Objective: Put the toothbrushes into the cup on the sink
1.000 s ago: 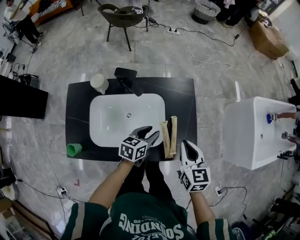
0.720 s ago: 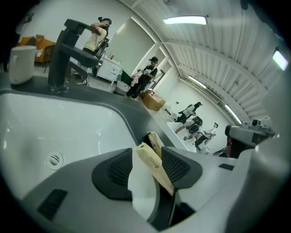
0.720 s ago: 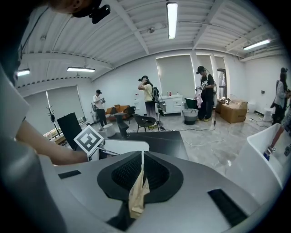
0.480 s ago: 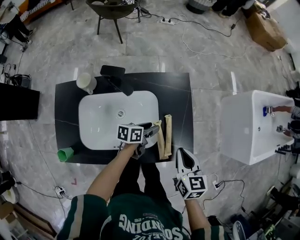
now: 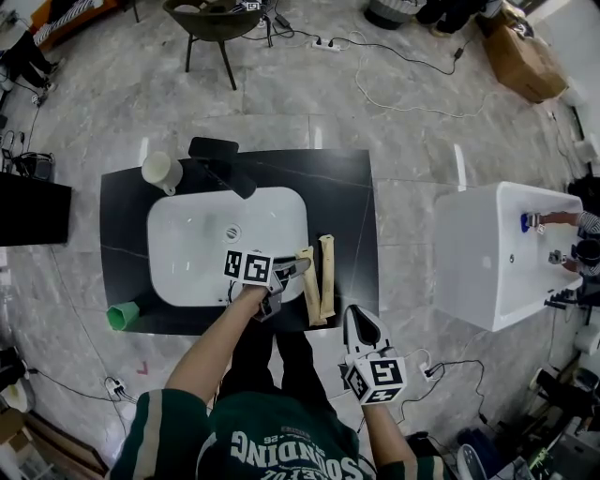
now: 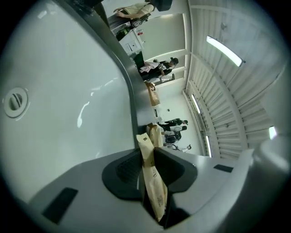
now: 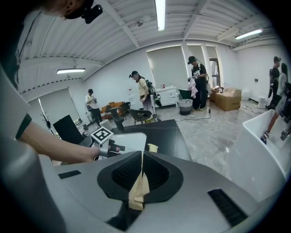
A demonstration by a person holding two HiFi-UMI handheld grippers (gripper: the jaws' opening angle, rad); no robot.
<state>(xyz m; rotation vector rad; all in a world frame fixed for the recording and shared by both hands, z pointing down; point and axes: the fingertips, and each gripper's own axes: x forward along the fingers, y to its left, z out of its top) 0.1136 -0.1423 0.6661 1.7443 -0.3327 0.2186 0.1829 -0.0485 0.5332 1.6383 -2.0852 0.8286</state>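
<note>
Two tan paper-wrapped toothbrushes lie side by side on the black counter [image 5: 347, 187], right of the white basin [image 5: 187, 253]. My left gripper [image 5: 298, 266] lies turned on its side at the basin's front right rim. Its jaws have just been closing, and they pinch the nearer toothbrush packet [image 6: 152, 182] by its end. The other packet [image 5: 326, 277] lies free beside it. My right gripper [image 5: 361, 323] hangs off the counter's front edge, shut on a tan paper scrap [image 7: 138, 193]. A white cup [image 5: 161, 171] stands at the counter's back left, and a green cup [image 5: 122, 315] lies at its front left.
A black faucet [image 5: 220, 161] stands behind the basin. A second white sink unit [image 5: 487, 253] is off to the right. On the floor are a chair [image 5: 216, 23], cables [image 5: 403, 56] and a black box [image 5: 33, 211]. People stand far back in the room.
My left gripper has rolled onto its side, dropped to the basin rim and closed on the nearer packet. My right gripper has sunk back toward the person with its scrap.
</note>
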